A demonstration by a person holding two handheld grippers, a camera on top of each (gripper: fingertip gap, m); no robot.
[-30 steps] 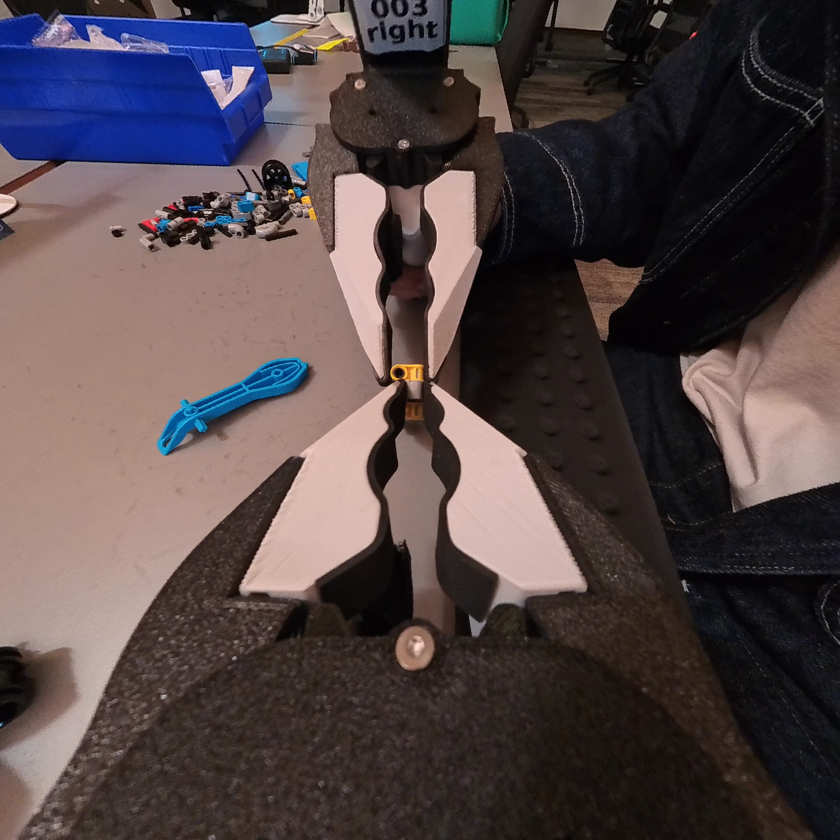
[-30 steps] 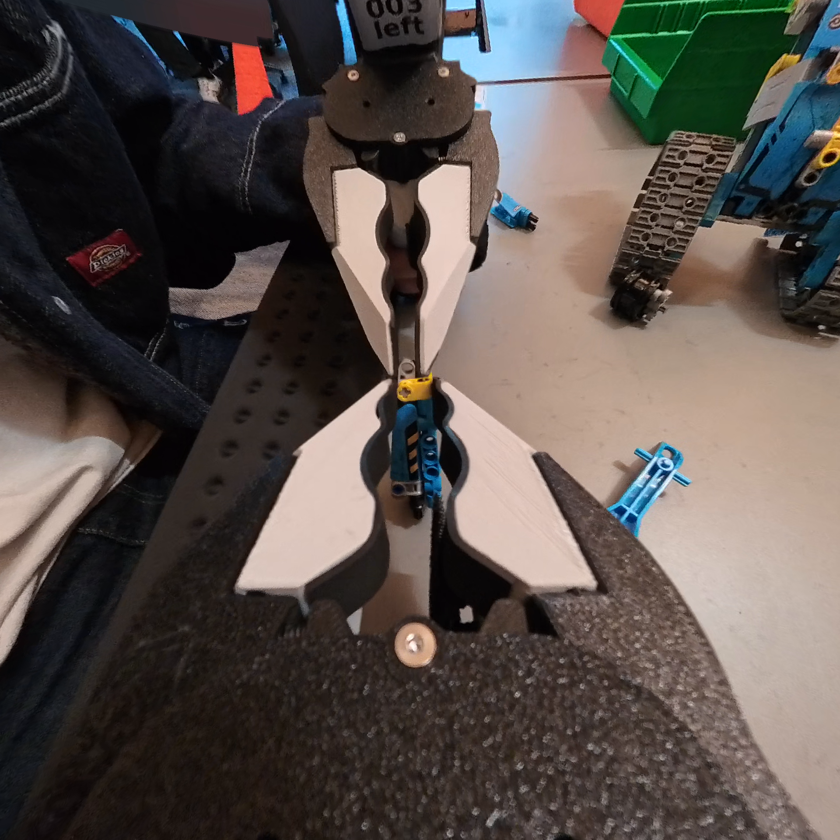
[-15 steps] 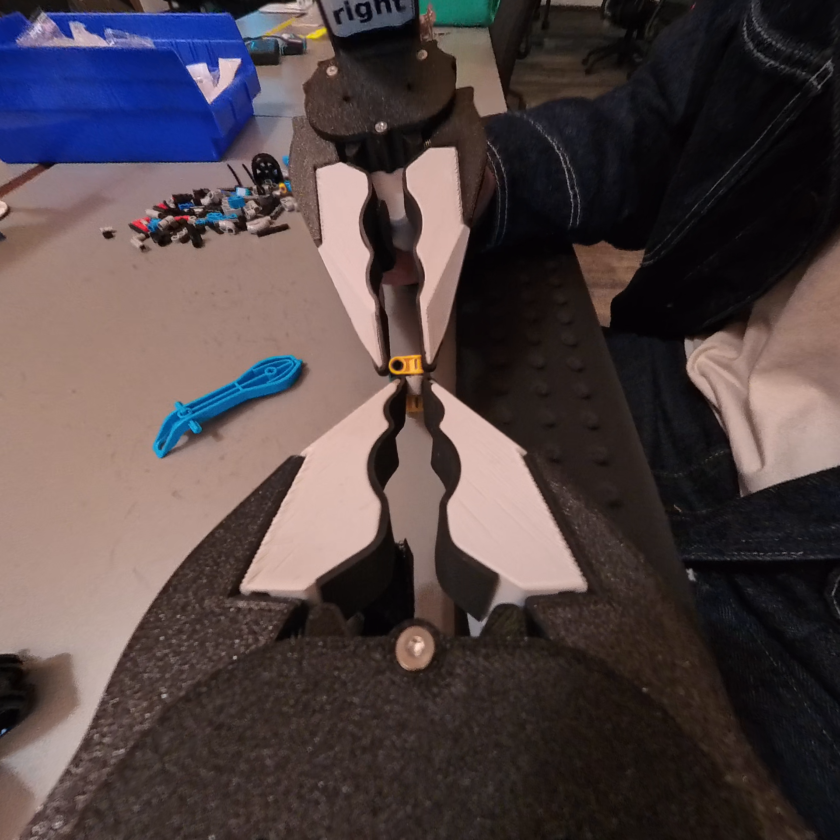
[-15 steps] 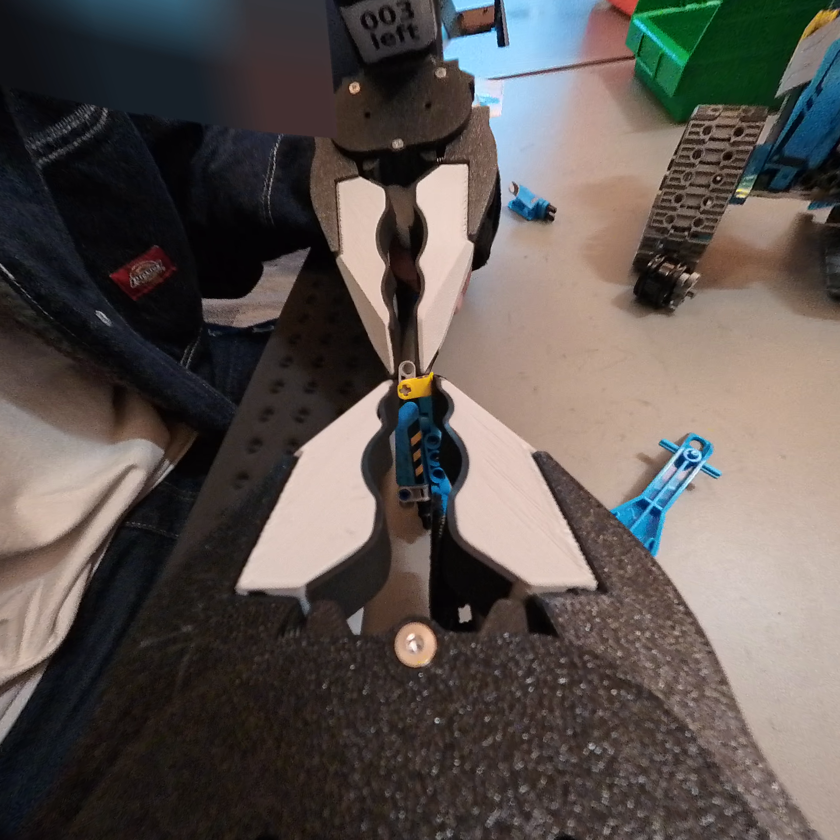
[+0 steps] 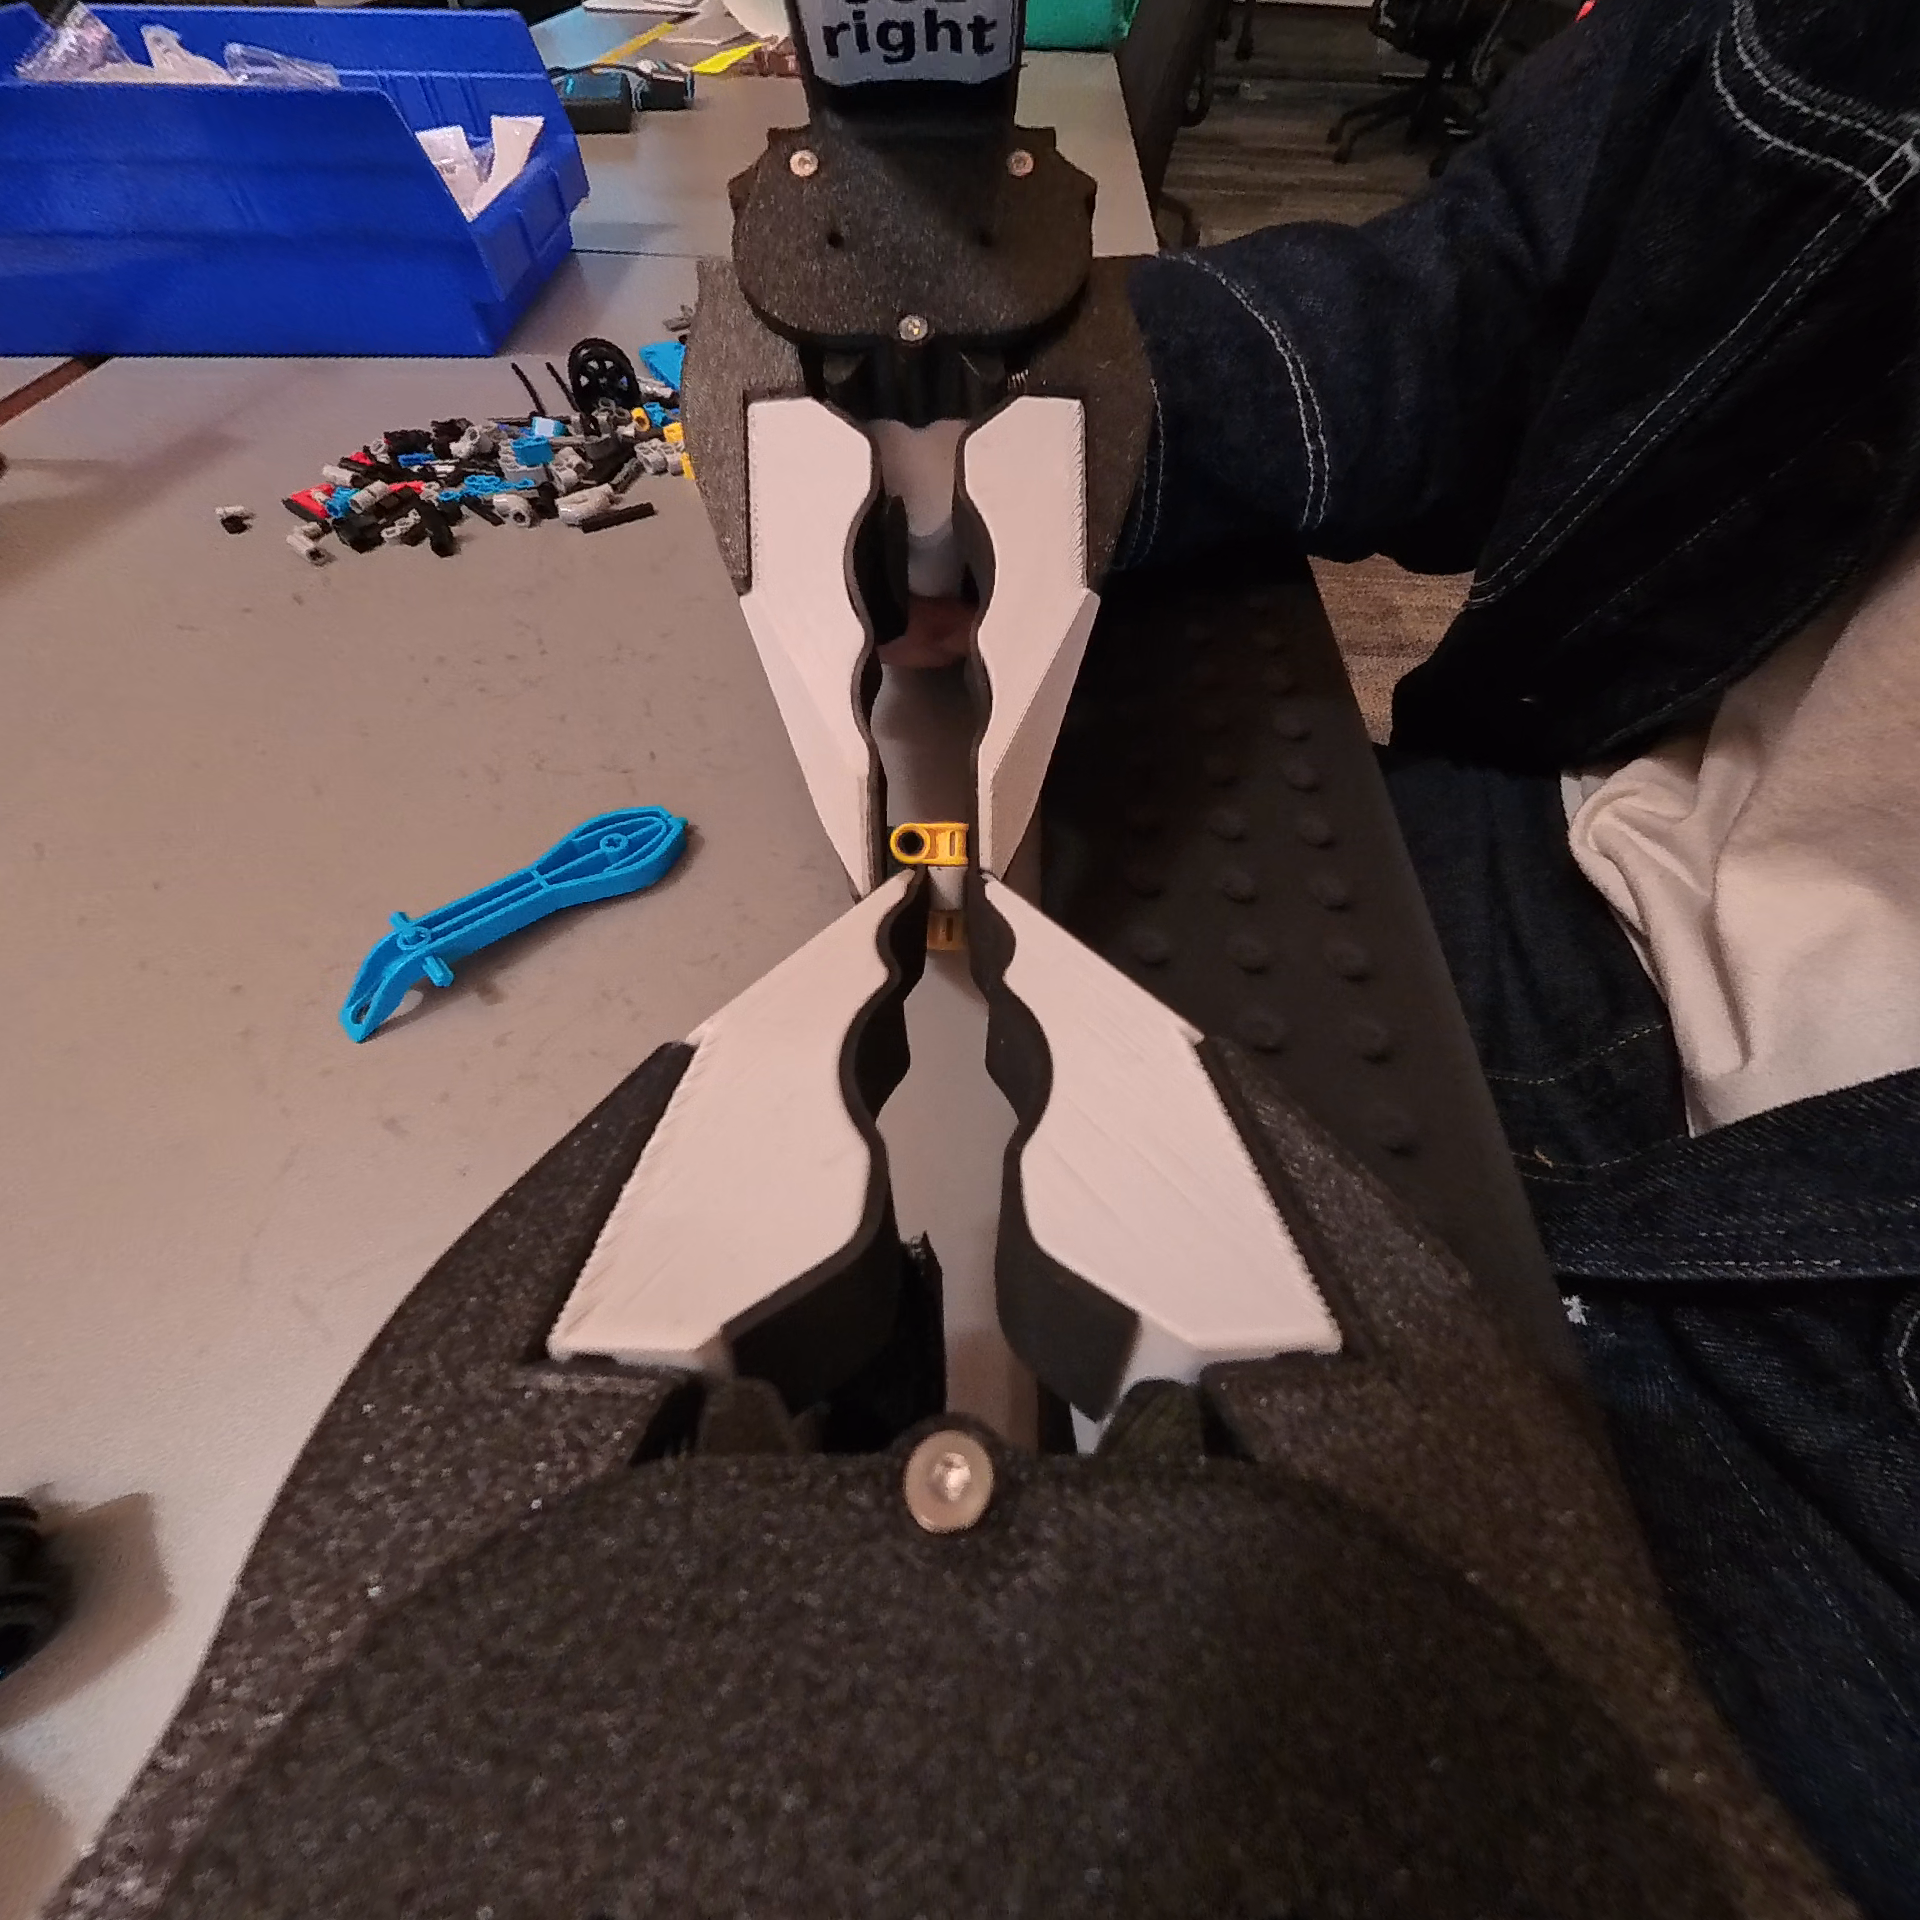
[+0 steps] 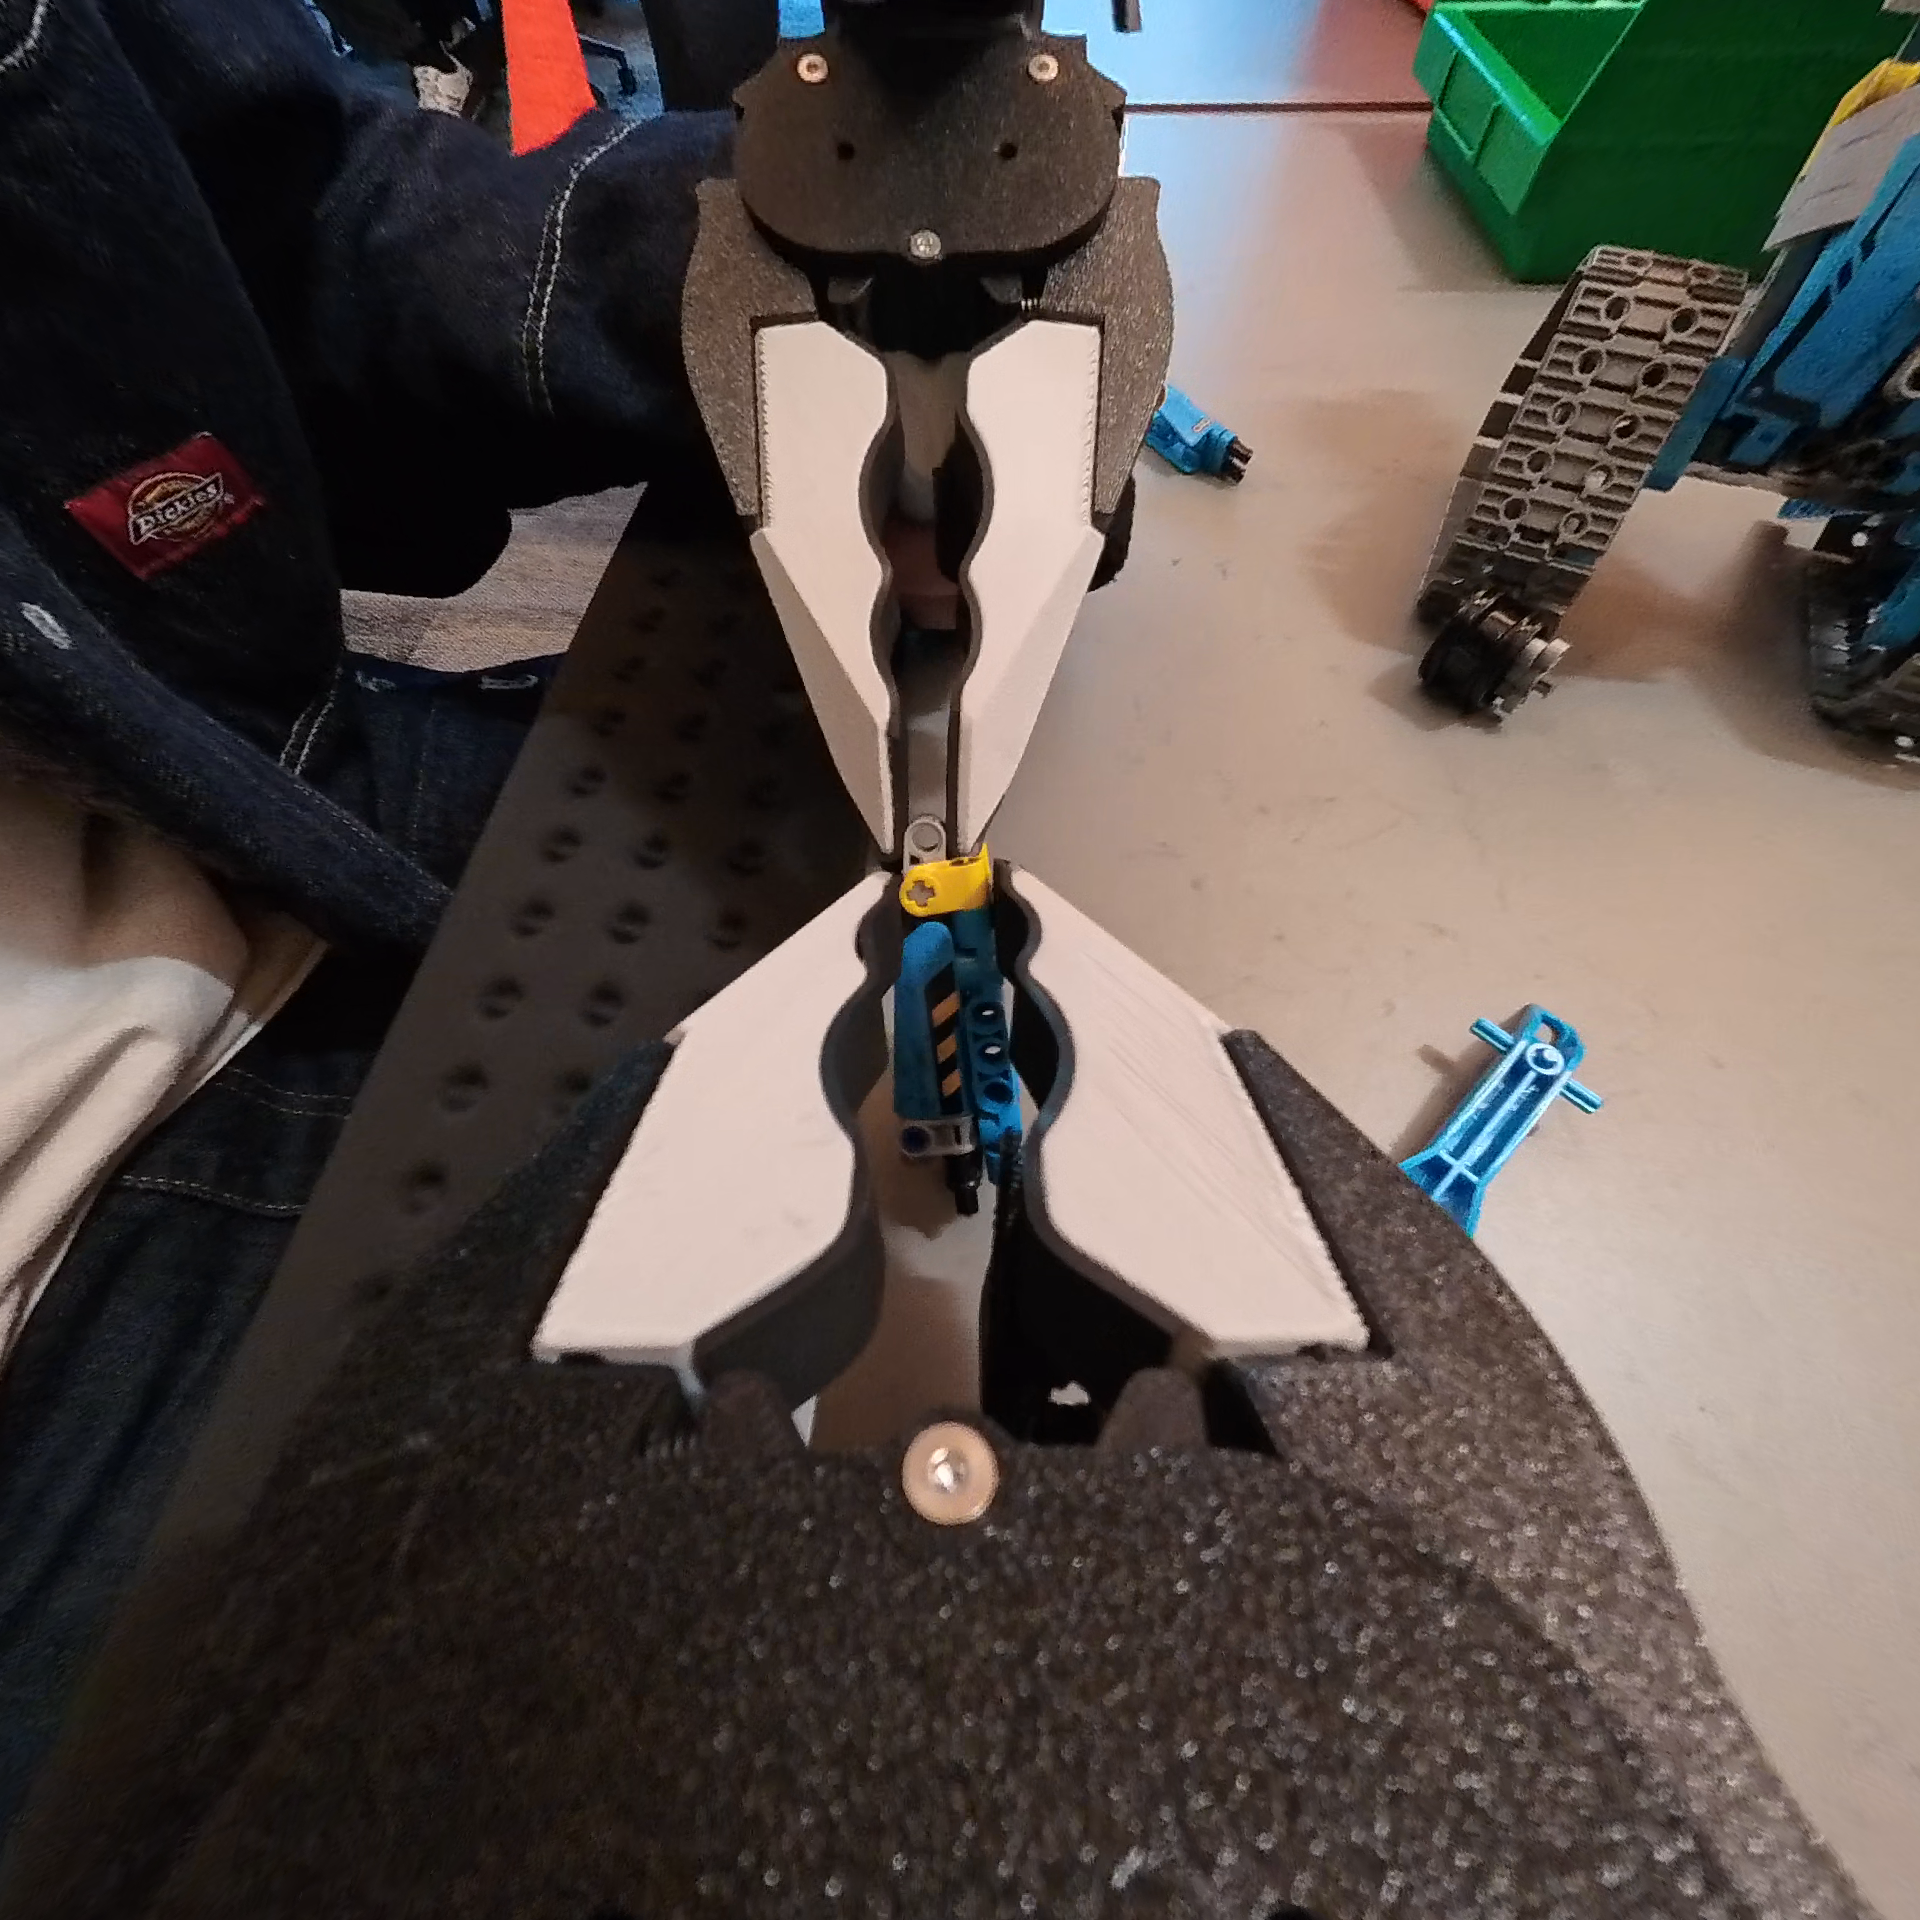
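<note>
My left gripper (image 5: 945,891) is shut on a small grey and yellow connector piece (image 5: 945,928); its grey end also shows in the right wrist view (image 6: 923,837). My right gripper (image 6: 943,883) is shut on a blue beam assembly (image 6: 961,1039) with black-and-yellow stripes and a yellow connector (image 6: 940,888) at its front. The two grippers point at each other, tip to tip, just above the grey table's (image 5: 260,831) near edge. In the left wrist view the right gripper (image 5: 928,847) comes from the top, and the yellow connector (image 5: 928,842) meets the left gripper's piece.
A blue bin (image 5: 260,208) and a pile of small parts (image 5: 488,478) lie at the back left. A blue separator tool (image 5: 509,914) lies on the table. A tracked blue vehicle (image 6: 1662,468), a green bin (image 6: 1621,125), a black dimpled edge strip (image 5: 1247,831) and a person's denim sleeve (image 5: 1403,416) are close. Only a small space, under 4 cm, lies between the two pairs of fingers.
Both grippers stay tip to tip with their pieces held. The pair has swayed slightly and come back; the grips have not changed.
</note>
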